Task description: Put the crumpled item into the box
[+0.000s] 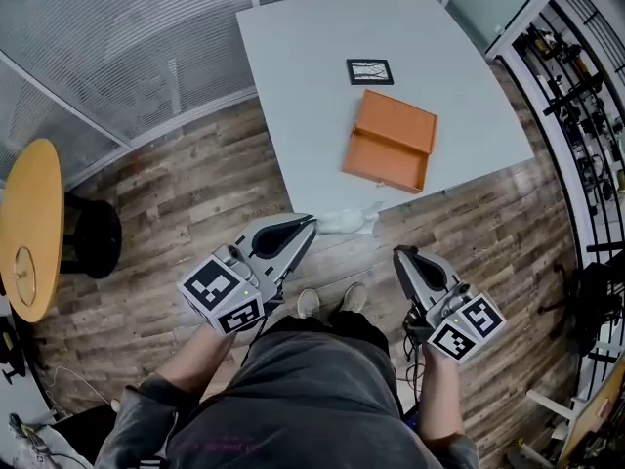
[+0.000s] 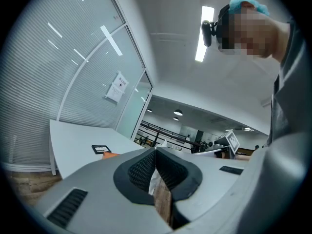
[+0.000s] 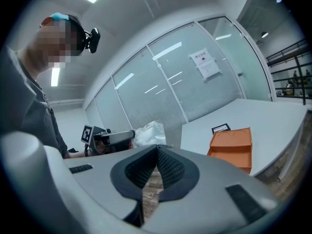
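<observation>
The left tongs (image 1: 309, 225) are clamped shut on the crumpled item (image 1: 348, 222), a white filmy wad. In the left gripper view a thin strip of it shows pinched between the ribbed pads, which meet at their tips. The right tongs (image 1: 401, 255) are also closed, pad against pad, with nothing between them and only floor planks visible through the gap below. They hang over the floor at 4 o'clock from the wad, clear of it.

The wad sits at the near edge of the white surface (image 1: 312, 86), close to its near-left corner. The box (image 1: 391, 142) is orange, shallow and open at the top. It lies at 1 o'clock from the wad, turned askew to the edges, with a bare strip of white between the two. At 12 o'clock from the box a black-framed card (image 1: 369, 70) lies flat, near the box but apart from it. The rest of the top is bare.

Around it runs a wood-plank floor (image 1: 195, 193). A glass wall with blinds (image 1: 127, 37) closes off 10 to 12 o'clock. A round wooden table (image 1: 29, 228) stands at 9 o'clock, and dark racks (image 1: 576, 96) stand at 3 o'clock.
</observation>
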Available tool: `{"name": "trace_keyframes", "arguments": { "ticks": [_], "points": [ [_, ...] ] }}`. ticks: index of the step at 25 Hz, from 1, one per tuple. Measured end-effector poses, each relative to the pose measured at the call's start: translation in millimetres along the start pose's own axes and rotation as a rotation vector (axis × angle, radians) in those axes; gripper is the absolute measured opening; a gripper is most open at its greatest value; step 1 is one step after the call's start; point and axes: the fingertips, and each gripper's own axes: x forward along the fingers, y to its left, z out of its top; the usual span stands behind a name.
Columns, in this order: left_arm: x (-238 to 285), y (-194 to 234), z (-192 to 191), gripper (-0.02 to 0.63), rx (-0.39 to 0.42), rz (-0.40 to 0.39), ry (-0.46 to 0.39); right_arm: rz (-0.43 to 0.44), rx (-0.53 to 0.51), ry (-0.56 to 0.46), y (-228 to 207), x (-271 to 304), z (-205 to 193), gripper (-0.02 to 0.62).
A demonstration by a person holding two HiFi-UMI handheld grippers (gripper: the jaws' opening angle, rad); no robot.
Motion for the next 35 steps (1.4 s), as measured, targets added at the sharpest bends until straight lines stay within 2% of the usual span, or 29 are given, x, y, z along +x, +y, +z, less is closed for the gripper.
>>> {"name": "trace_keyframes", "arguments": {
  "ticks": [12, 35],
  "points": [
    [37.2, 16.9, 0.7, 0.014, 0.007, 0.047, 0.008, 0.031, -0.014, -0.012, -43.6, 5.6, 20.5, 0.002],
    [196.3, 36.6, 10.8, 0.014, 0.016, 0.182, 0.058, 0.152, 0.033, 0.021, -204.5, 0.1, 76.7, 0.002]
  ]
}}
